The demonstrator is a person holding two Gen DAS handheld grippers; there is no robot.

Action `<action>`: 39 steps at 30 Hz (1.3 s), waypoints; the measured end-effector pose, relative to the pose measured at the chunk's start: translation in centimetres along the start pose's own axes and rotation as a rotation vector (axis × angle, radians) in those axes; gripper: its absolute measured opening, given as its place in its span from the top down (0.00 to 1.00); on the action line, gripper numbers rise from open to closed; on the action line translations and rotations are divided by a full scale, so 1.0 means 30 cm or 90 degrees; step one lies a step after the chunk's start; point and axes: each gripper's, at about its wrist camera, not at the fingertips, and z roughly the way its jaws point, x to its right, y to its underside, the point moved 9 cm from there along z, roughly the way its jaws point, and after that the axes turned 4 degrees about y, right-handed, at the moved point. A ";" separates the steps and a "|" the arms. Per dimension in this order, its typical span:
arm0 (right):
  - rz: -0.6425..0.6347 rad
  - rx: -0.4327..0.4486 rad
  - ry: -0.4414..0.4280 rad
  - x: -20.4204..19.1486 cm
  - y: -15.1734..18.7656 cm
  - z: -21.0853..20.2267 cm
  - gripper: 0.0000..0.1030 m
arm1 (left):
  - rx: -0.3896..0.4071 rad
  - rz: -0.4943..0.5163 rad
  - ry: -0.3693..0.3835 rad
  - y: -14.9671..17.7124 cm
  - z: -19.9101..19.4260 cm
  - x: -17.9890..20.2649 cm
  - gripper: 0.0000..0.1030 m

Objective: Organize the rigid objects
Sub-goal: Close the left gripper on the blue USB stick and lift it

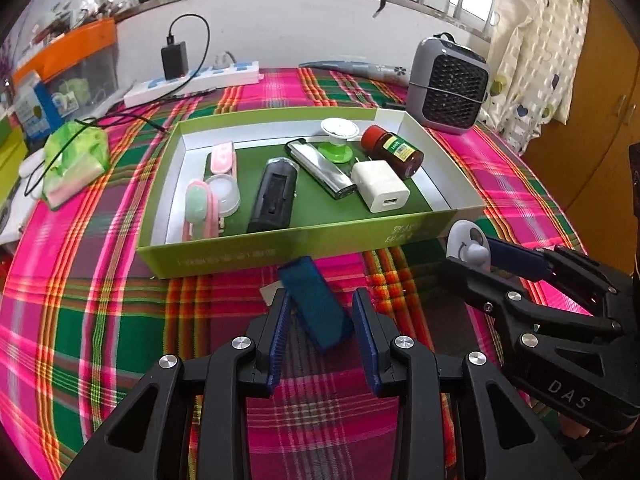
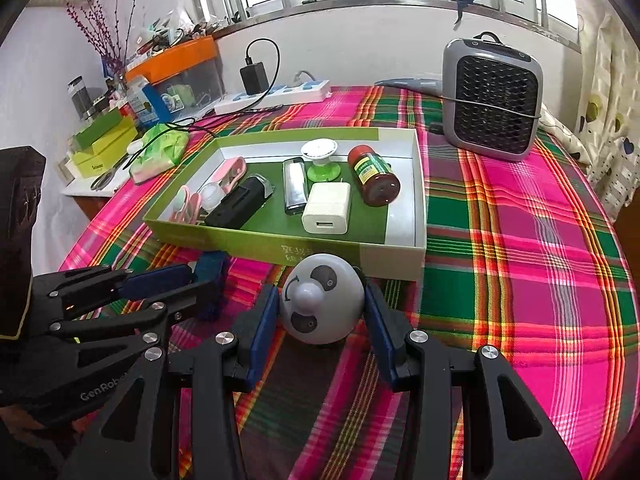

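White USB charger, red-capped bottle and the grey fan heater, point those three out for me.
White USB charger (image 2: 326, 208): right wrist view, on its flat top face.
Red-capped bottle (image 2: 373, 174): right wrist view, on its yellow-green label.
Grey fan heater (image 2: 494, 102): right wrist view, on its dark front grille.

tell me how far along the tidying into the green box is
Done: several items, including the white charger cube and red-capped brown bottle, lie in the green cardboard box. In hand: left gripper holds a blue rectangular block, right gripper a grey round knob. Left: boxing both.
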 end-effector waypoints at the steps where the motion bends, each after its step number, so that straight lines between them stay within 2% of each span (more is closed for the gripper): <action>1: 0.001 0.000 -0.001 0.000 0.000 0.000 0.57 | -0.002 0.002 -0.004 0.001 0.003 0.004 0.70; 7: 0.005 0.000 -0.005 0.005 0.002 0.003 0.57 | -0.016 -0.010 -0.005 0.006 0.023 0.001 0.70; 12: 0.008 -0.001 -0.006 0.006 0.003 0.005 0.57 | -0.014 -0.007 -0.035 0.008 0.020 -0.020 0.70; 26: 0.008 -0.001 -0.007 0.006 0.004 0.003 0.57 | -0.015 -0.004 -0.021 0.011 0.033 -0.022 0.70; 29: 0.007 -0.001 -0.007 0.007 0.004 0.003 0.57 | -0.013 -0.001 -0.025 0.012 0.031 -0.022 0.72; 33: 0.008 -0.002 -0.005 0.009 0.006 0.005 0.57 | -0.009 0.001 -0.030 0.012 0.029 -0.027 0.79; 39: 0.007 -0.002 -0.003 0.008 0.007 0.007 0.57 | -0.005 -0.001 -0.030 0.013 0.027 -0.033 0.80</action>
